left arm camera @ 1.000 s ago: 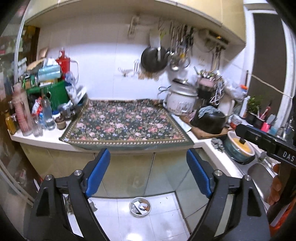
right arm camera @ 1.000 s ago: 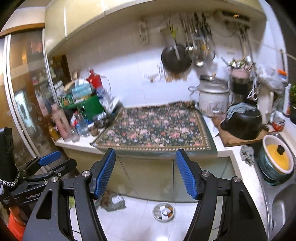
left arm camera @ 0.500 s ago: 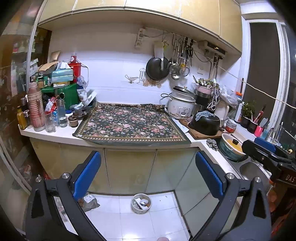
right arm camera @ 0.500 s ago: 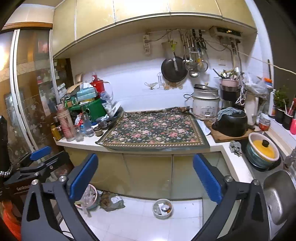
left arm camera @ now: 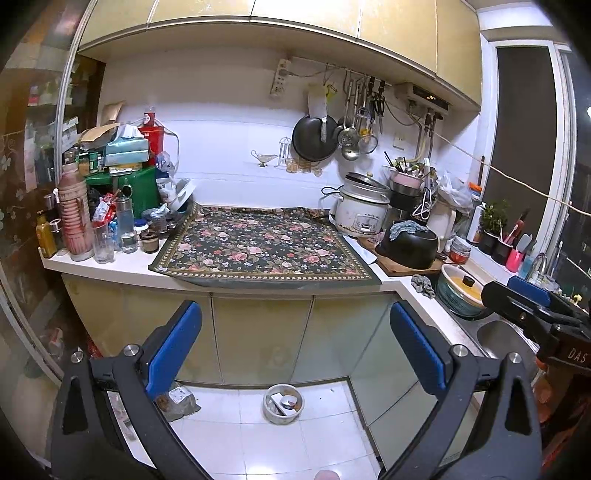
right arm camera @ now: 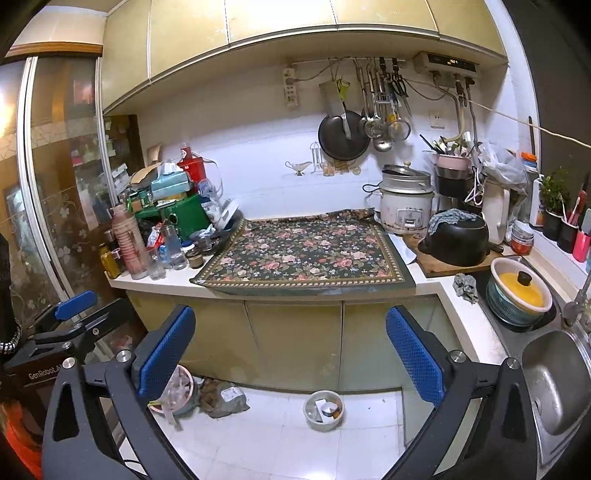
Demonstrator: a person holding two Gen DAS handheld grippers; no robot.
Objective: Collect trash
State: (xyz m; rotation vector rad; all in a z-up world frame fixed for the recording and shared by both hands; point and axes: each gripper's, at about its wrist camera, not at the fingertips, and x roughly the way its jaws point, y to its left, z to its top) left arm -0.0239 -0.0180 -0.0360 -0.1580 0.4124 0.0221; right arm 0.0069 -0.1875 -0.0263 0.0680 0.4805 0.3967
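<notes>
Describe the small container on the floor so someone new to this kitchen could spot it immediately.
Start at the floral cloth covering the counter, then drop past the cabinet doors to the white tiled floor. The small round bowl stands there alone, holding scraps; unlike the crumpled bag to its left, it is rigid and pale.

White tiled wall [left arm camera: 221,147]; yellowish upper cabinets [left arm camera: 295,14] above; L-shaped white counter [left arm camera: 110,267] over pale cabinet doors [left arm camera: 258,332]; white tile floor [left arm camera: 314,443]; dark window [left arm camera: 524,129] at counter's right end.

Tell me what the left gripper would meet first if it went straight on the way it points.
Probably the yellowish cabinet doors under the counter. The left gripper has open, empty jaws, and nothing shows between it and the doors, though depth is unclear.
</notes>
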